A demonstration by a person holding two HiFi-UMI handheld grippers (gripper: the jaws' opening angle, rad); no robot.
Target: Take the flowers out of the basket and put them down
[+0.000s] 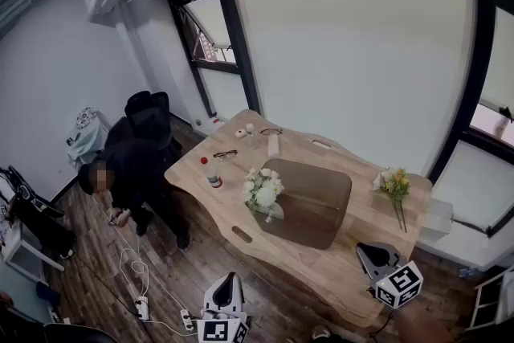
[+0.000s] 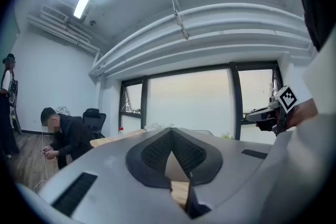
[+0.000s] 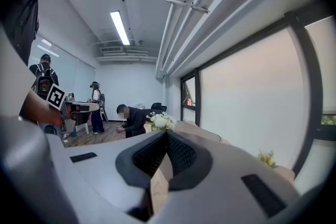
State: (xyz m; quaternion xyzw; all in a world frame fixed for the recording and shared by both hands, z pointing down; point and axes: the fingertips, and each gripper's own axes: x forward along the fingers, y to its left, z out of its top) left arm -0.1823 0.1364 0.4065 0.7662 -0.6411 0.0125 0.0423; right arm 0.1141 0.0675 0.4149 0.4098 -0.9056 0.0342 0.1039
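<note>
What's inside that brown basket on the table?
White flowers stand at the left edge of the basket; the rest looks empty. Their stems are hidden by the blooms. Yellow flowers lie outside it.

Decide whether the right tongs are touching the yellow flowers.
Apart. The head view shows bare tabletop between the right tongs and the yellow flowers lying farther back.

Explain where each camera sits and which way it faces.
Head view: on the head, steeply down at the pale wooden table; left tool and right tool show.
Left gripper view: on the left tool, toward the large window; its shut jaws and the right tool show.
Right gripper view: on the right tool, toward the white flower bunch; its shut jaws show.
Shared: all show the crouching person in black clothes.
</note>
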